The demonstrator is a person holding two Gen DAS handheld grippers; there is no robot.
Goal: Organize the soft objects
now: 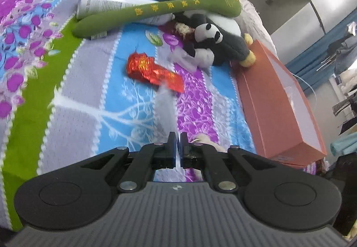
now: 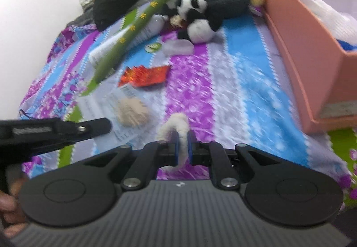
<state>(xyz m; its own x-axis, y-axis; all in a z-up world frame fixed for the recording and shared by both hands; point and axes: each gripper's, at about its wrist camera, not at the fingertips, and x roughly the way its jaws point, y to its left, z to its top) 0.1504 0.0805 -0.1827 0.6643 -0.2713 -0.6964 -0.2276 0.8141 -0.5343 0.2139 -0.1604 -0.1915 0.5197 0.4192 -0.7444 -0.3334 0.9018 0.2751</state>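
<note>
My left gripper (image 1: pixel 177 135) is shut on the edge of a thin clear plastic wrapper (image 1: pixel 164 104) that stretches away from its jaws. In the right wrist view that gripper (image 2: pixel 104 126) comes in from the left, beside the printed clear wrapper (image 2: pixel 125 95) and a beige fluffy ball (image 2: pixel 132 113). My right gripper (image 2: pixel 182 135) is shut on a cream fluffy loop (image 2: pixel 176 120), held just above the bedspread. Part of the beige fluff (image 1: pixel 205 138) shows just right of the left fingers.
A panda plush (image 2: pixel 194 6), a grey plush (image 1: pixel 232 46) and a long green plush (image 1: pixel 156 13) lie at the far side of the patterned bedspread (image 1: pixel 89 91). A red foil packet (image 1: pixel 151 73) lies mid-bed. An open orange box (image 2: pixel 308 35) stands along the right.
</note>
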